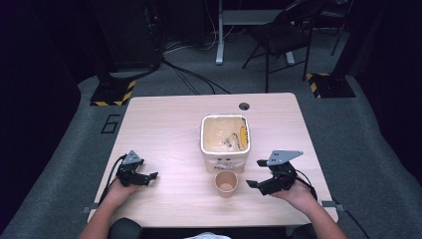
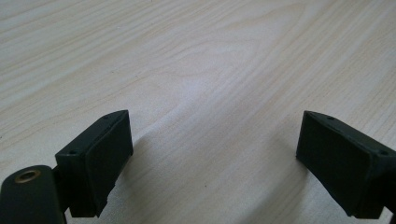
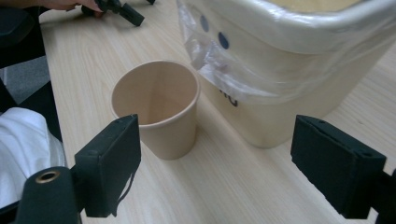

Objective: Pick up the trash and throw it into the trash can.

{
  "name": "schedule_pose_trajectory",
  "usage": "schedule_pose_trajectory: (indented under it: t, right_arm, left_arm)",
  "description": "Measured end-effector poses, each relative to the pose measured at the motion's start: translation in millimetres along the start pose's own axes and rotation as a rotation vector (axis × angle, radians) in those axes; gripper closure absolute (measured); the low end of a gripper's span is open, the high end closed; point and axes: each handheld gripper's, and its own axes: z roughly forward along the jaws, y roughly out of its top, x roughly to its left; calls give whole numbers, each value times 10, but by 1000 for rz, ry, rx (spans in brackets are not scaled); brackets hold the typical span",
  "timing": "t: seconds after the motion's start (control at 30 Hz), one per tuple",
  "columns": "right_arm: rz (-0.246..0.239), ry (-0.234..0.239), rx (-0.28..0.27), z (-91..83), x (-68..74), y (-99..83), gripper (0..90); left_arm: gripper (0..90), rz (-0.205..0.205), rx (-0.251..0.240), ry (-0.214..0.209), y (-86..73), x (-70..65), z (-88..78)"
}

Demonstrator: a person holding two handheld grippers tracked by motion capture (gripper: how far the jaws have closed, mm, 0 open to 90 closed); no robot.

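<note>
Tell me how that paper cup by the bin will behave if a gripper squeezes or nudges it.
The paper cup looks thin-walled and empty, so it is probably light and would likely dent under a firm squeeze. It stands upright on a base narrower than its rim, so a nudge near the top may tip it toward the bin.

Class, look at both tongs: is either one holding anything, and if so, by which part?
Nothing is held. The right tongs stand open, apart from the paper cup on the table. The left tongs are open over bare wood.

We saw the table [image 1: 164, 124] brightly lit from above while the room around it lay dark; the high view was soft, close views sharper, with faint shadows under the jaws.
</note>
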Motion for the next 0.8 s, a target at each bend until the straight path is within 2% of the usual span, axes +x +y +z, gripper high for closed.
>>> schedule_pose_trajectory:
  t: [0.33,0.57,0.63,0.8]
  right_arm:
    - [-13,86,19,261,114,47,148]
    - [-47,129,29,401,192,91,145]
    - [-39,131,32,414,203,93,144]
    - [-65,138,53,528,233,106,141]
  left_arm:
    - [106,-1,0,0,0,0,0]
    - [106,-1,-1,0,0,0,0]
    - [106,-1,-1,0,0,-1,0]
    - [106,-1,-1,0,0,0,0]
